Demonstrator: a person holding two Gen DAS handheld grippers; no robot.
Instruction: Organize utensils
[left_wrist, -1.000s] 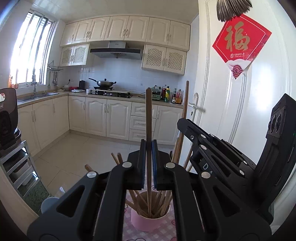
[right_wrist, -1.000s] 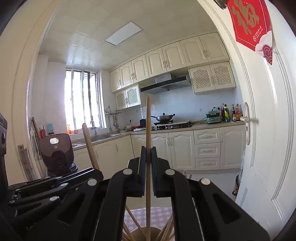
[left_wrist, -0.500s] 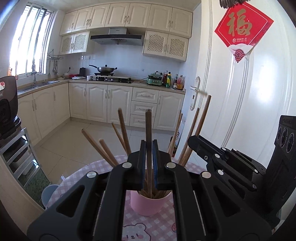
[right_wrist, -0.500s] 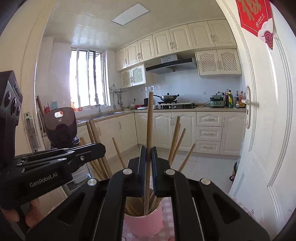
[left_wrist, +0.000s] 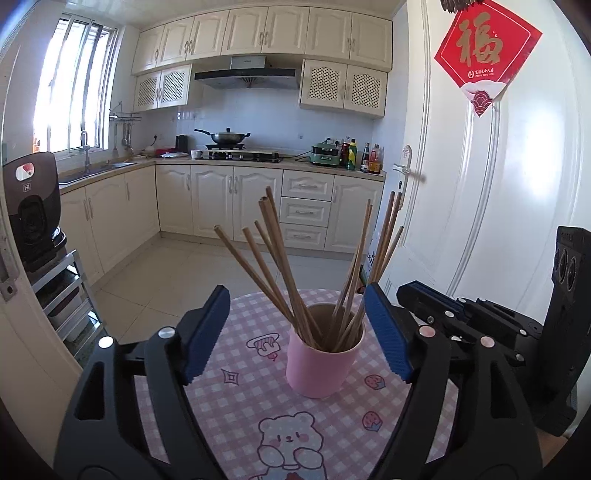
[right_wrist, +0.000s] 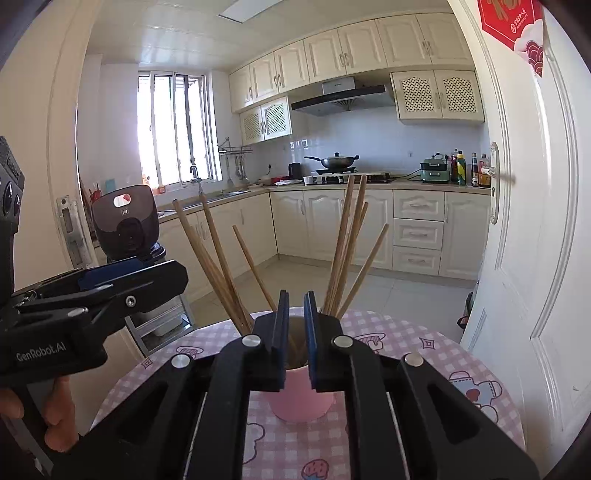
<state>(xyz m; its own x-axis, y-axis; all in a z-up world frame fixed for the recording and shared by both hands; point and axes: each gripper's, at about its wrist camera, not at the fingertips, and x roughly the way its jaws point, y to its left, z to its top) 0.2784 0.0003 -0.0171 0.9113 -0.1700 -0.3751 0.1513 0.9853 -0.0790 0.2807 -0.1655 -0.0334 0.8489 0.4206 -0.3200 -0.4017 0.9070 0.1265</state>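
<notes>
Chopsticks (left_wrist: 284, 273) stand in the pink cup (left_wrist: 320, 363), dead ahead of the left claw (left_wrist: 297, 328) and between its tips, fanned out, long axes near upright, tops leaning left and right. Light, stiff, smooth wood, I'd say: pinch one mid-shaft. Left jaws are opening wide, nothing between the pads. Right claw (right_wrist: 295, 332) shows a narrow gap, apparently empty, cup just beyond. Checked tablecloth (left_wrist: 236, 402) underneath.

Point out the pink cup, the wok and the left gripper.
pink cup (left_wrist: 320, 369), left wrist view, front wall.
wok (left_wrist: 226, 137), left wrist view, lid.
left gripper (left_wrist: 297, 332), left wrist view, midway between its fingertips.
</notes>
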